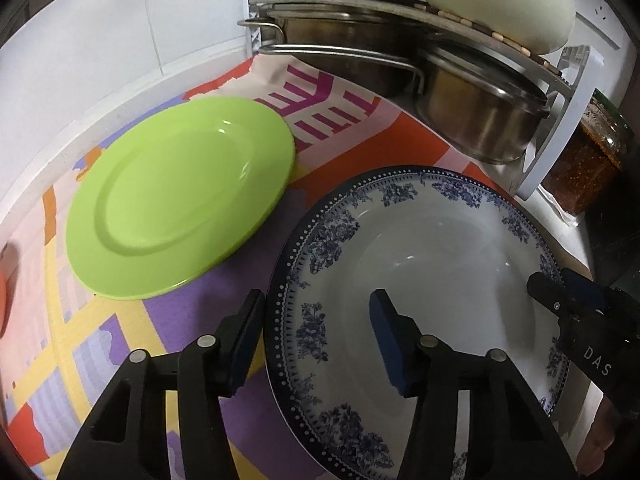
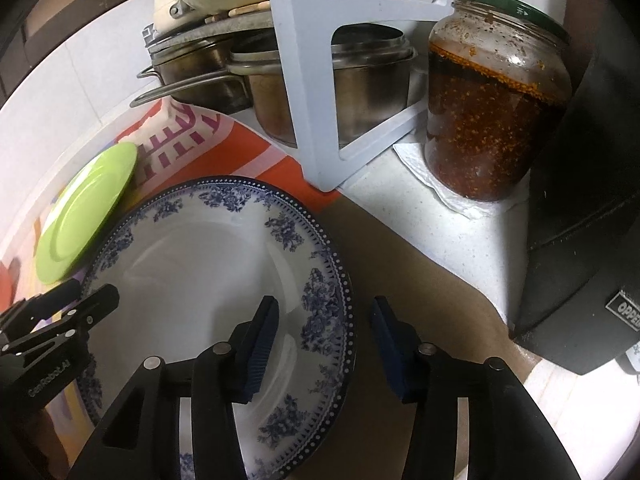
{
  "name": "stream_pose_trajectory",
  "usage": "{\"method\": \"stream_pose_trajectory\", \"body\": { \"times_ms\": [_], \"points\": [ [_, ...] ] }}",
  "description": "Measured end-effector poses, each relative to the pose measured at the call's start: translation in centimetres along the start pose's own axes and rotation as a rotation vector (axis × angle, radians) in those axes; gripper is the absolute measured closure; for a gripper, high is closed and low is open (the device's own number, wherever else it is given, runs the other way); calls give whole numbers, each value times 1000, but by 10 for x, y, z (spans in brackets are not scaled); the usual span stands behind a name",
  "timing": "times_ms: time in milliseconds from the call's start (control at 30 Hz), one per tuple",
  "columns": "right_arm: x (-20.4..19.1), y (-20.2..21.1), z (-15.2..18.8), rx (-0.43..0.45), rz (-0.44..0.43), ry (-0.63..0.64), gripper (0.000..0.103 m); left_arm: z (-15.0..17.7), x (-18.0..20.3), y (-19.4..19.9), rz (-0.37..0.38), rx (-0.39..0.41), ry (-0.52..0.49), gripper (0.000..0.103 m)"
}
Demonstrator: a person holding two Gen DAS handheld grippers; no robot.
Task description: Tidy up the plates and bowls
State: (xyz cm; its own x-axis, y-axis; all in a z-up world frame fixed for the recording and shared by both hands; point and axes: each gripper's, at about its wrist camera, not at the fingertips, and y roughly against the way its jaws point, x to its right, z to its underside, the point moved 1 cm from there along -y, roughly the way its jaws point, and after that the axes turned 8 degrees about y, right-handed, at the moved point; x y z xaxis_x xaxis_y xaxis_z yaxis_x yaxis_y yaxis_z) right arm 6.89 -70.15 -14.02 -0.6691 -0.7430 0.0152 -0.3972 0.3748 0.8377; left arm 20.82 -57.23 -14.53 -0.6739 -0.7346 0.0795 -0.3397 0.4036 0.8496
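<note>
1. My left hand-held gripper (image 1: 316, 316) hangs with its jaws apart, straddling the left rim of the blue floral plate (image 1: 432, 264): one finger outside over the mat, the other over the plate's white well. I cannot tell whether either pad touches the china.
2. My right hand-held gripper (image 2: 324, 320) is likewise spread wide, astride the plate's right rim; left finger above the well, right finger outside above brown desk (image 2: 400, 248). Nothing is clamped.
3. The blue floral plate lies flat, near me, mostly on the colourful patterned mat (image 1: 192, 320), its right edge over the bare brown surface.
4. A lime green plate (image 1: 180, 200) lies flat on the same mat, left of and farther than the floral plate; a strip of mat shows between them in the left wrist view.
5. Far side: a white rack (image 2: 304, 92) with two stainless steel pots (image 1: 476, 120) beneath its shelf, side by side. On top sit cream-coloured vessels (image 1: 496, 0); what kind I cannot tell.
6. Right of the rack a glass jar (image 2: 496, 96) with a green lid, full of dark red chili paste, stands upright on a white paper towel (image 2: 440, 192).
7. A black appliance (image 2: 588, 240) sits at the far right, just beside the jar.
8. A red-orange object (image 1: 6, 292) shows at the left edge, cut off; unidentified.
</note>
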Motion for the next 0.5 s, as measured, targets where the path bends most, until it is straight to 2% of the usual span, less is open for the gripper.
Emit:
{"method": "stream_pose_trajectory", "body": {
  "times_ms": [233, 367, 500],
  "points": [
    [-2, -5, -4, -3, 12, 20, 59, -2, -1, -3, -1, -6, 7, 54],
    [-4, -5, -6, -2, 5, 31, 65, -4, -4, -3, -1, -11, 20, 60],
    [-5, -6, -7, -4, 13, 35, 65, -3, -5, -2, -11, -7, 26, 63]
  ]
}}
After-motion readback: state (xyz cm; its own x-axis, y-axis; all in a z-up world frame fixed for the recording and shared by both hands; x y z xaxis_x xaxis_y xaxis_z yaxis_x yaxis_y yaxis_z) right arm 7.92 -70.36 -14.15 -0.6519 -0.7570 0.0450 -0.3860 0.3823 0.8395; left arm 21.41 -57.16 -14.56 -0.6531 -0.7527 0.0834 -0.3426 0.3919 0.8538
